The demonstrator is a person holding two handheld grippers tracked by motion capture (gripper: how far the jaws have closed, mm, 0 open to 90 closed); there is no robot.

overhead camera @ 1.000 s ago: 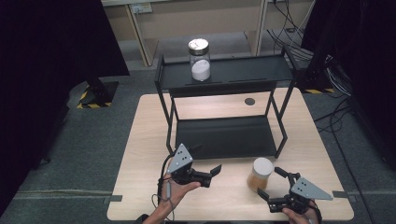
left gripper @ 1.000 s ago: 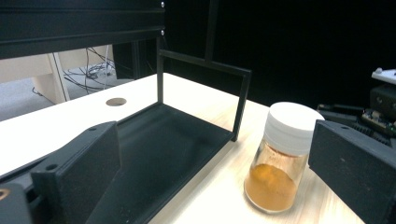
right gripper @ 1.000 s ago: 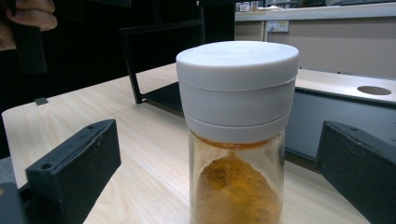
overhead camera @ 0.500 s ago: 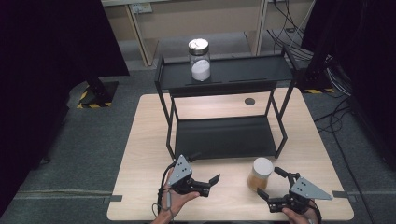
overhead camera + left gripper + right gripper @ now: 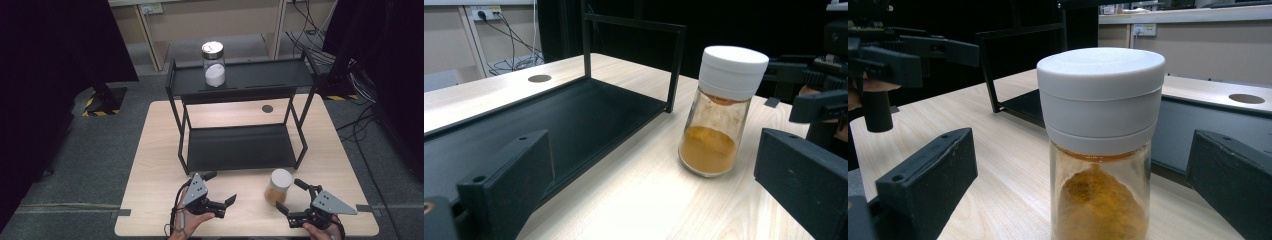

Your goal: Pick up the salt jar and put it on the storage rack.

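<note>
A glass jar of orange powder (image 5: 278, 187) with a white lid stands upright on the wooden table (image 5: 160, 150), near its front right. My right gripper (image 5: 288, 195) is open just right of it. In the right gripper view the jar (image 5: 1100, 150) stands close ahead, centred between the spread jaws of the right gripper (image 5: 1078, 170), and neither jaw touches it. My left gripper (image 5: 220, 188) is open and empty at the front centre, pointing at the jar (image 5: 720, 115) from the left. A second jar with white powder (image 5: 214, 64) stands on the top shelf.
A black two-level metal rack (image 5: 240, 145) takes up the middle of the table, with its lower shelf (image 5: 524, 120) bare. A round hole (image 5: 267, 108) is in the tabletop behind the rack. The table's front edge is close behind both grippers.
My left gripper has drawn back a little toward the table's front edge, still open. The right gripper and both jars have stayed where they were.
</note>
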